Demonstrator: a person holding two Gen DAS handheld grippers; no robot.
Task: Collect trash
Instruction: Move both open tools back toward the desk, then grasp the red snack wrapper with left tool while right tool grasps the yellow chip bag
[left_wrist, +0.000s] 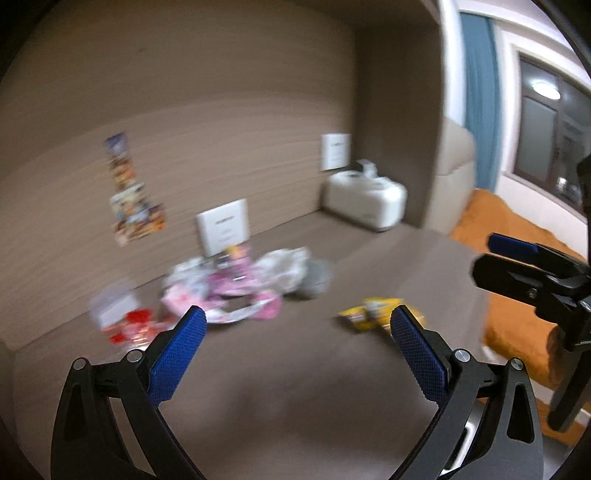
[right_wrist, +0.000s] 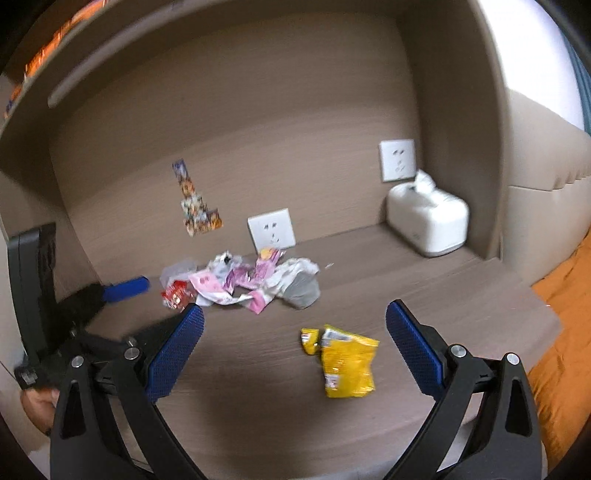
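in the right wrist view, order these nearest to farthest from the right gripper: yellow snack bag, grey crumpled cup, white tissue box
1. Yellow crinkled snack bag: on the shelf, just ahead between the open right gripper's fingers.
2. Grey crumpled cup: farther back, at the trash pile's right edge.
3. White tissue box: back right corner, below a wall socket.

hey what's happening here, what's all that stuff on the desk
A person holds a gripper in each hand over a brown desk to clear up trash. Both the left gripper and the right gripper are open and hold nothing. A yellow snack bag lies alone near the front, closest to the right gripper. Farther back, near a wall socket, sits a pile of crumpled wrappers. A white tissue box stands in the far corner.
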